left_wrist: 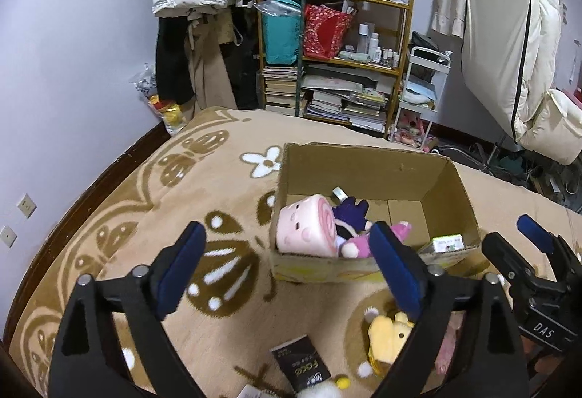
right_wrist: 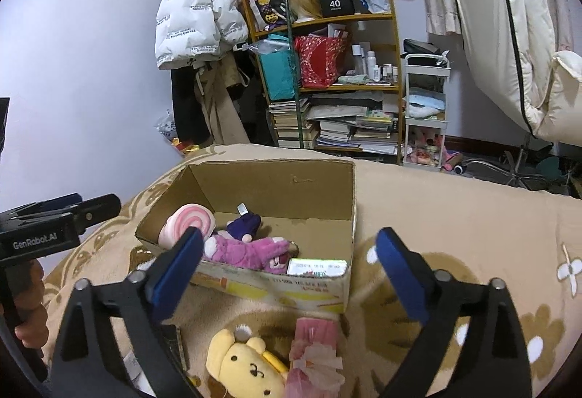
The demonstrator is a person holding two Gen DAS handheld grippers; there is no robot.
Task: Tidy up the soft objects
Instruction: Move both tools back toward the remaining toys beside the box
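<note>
1. Cardboard box (right_wrist: 276,187) on bed held pink roll plush (left_wrist: 305,225) and purple plush (right_wrist: 247,247) (partly done).
2. Yellow plush (right_wrist: 247,365) lay outside, near bed's front edge.
3. Left hand-held gripper (left_wrist: 287,274) and right hand-held gripper (right_wrist: 291,274) were both spread wide, empty.

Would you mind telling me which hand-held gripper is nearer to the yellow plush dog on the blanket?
Right. The right hand-held gripper hangs open directly over the yellow plush dog, while the left hand-held gripper, also open, sits off to the dog's left.
</note>
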